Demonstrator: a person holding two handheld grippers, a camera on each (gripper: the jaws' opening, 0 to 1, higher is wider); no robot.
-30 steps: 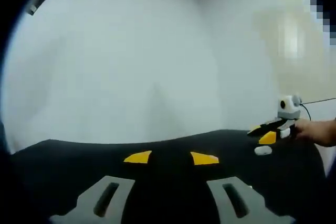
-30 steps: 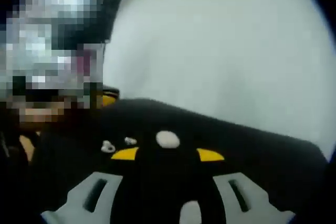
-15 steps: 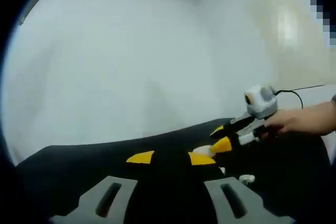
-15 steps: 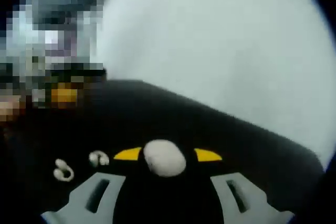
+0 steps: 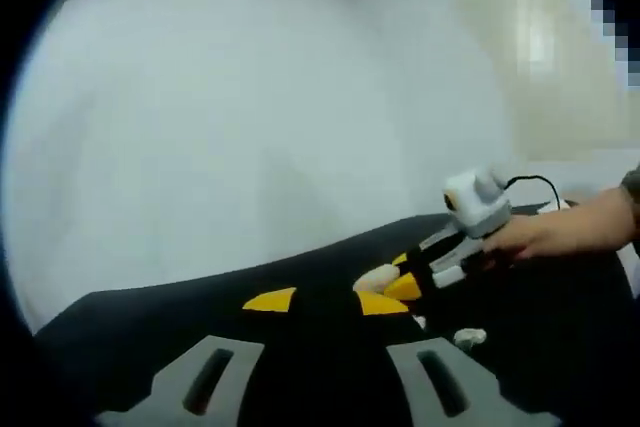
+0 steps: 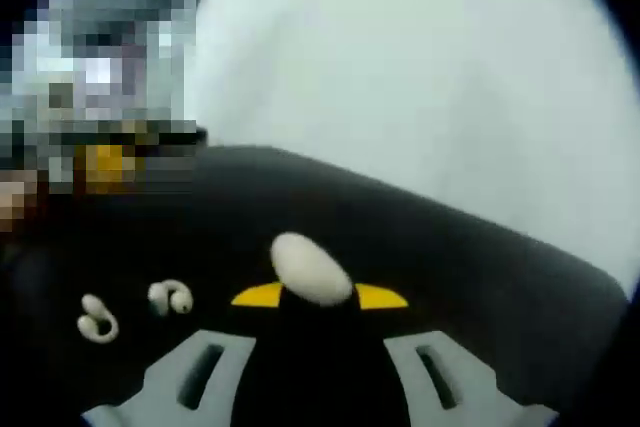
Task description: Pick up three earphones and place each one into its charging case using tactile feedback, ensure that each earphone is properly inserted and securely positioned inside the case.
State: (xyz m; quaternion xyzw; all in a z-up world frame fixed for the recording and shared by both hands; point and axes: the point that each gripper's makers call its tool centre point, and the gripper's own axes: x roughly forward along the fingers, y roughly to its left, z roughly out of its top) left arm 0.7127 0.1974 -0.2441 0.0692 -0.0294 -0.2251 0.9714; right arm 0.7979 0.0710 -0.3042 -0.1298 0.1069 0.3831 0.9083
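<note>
Your right hand-held gripper (image 6: 318,297) pinched the closed white charging case (image 6: 311,268) just above the black bench (image 6: 480,277); the left hand-held gripper (image 5: 325,301) stood spread, empty. Two earphones (image 6: 170,297) lay beside it. You needed to set the case down steadily.

Right gripper (image 5: 392,280) on white case (image 5: 376,277)
</note>
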